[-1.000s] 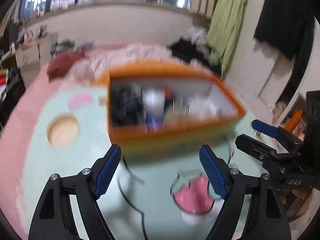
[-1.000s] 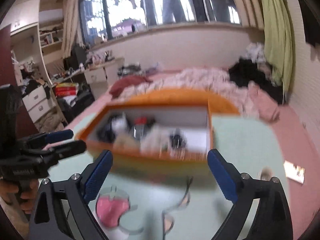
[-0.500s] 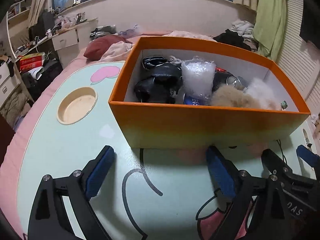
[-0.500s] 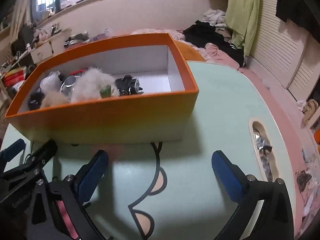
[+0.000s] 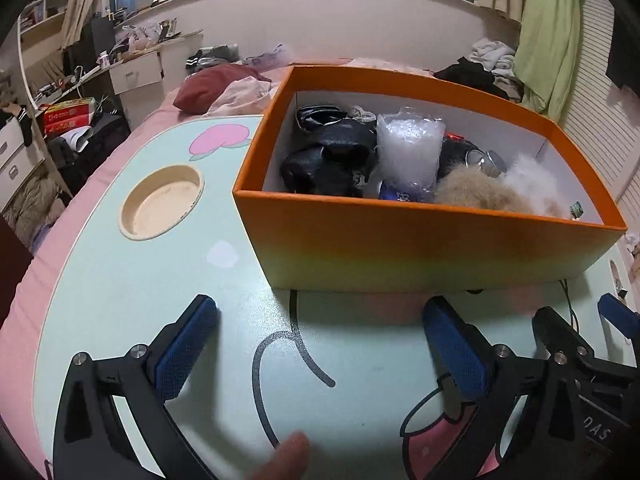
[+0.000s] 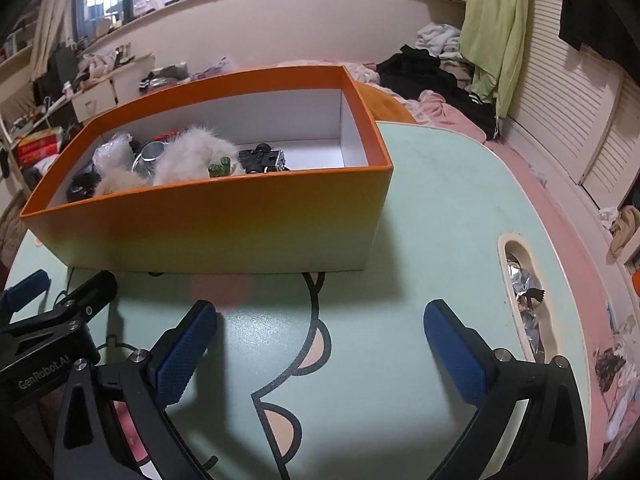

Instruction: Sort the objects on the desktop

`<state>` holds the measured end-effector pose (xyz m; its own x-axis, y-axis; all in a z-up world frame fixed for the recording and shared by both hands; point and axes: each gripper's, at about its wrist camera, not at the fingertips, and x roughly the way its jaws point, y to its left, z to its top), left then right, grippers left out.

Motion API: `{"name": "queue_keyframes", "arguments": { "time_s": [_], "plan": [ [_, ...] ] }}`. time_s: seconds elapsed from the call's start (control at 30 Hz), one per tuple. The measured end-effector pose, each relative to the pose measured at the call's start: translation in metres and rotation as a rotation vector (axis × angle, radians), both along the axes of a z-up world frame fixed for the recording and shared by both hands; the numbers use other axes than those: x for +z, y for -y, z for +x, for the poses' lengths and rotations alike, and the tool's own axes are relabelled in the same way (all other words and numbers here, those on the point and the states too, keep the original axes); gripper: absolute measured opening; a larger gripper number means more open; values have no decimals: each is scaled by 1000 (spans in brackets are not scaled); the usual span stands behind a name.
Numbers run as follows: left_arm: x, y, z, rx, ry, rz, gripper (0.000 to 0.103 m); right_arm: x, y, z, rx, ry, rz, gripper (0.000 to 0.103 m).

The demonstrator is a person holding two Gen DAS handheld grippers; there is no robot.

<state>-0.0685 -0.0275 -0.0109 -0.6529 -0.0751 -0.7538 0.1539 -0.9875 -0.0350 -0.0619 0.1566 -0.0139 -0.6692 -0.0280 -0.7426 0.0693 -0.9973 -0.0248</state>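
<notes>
An open orange box (image 5: 420, 248) stands on the mint-green table (image 5: 120, 280). Inside lie black leather items (image 5: 332, 152), a clear plastic bag (image 5: 408, 148), a metal tin (image 5: 486, 160) and two fluffy balls (image 5: 472, 192). The right wrist view adds a small green item (image 6: 220, 168) and a black gadget (image 6: 262, 160). My left gripper (image 5: 320, 308) hovers over the table in front of the box, its jaws opening, nothing between them. My right gripper (image 6: 320, 308) is beside it, open and empty, facing the box (image 6: 220, 232).
A round recess (image 5: 162, 200) is sunk in the table left of the box. A long slot (image 6: 524, 300) at the right edge holds foil scraps. A fingertip (image 5: 288, 456) shows at the bottom. Behind the table are a bed with clothes and a cluttered desk.
Both grippers have dipped towards the table and tilted down, so the box is seen from above. The left jaws have spread wider; the right jaws widened slightly.
</notes>
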Motion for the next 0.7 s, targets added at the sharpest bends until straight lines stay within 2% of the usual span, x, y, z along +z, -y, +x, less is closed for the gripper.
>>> {"name": "queue_keyframes", "arguments": {
  "time_s": [0.7],
  "plan": [
    [0, 0, 0, 0, 0, 1, 103, 0, 0, -1, 0, 0, 1, 103]
  ]
}}
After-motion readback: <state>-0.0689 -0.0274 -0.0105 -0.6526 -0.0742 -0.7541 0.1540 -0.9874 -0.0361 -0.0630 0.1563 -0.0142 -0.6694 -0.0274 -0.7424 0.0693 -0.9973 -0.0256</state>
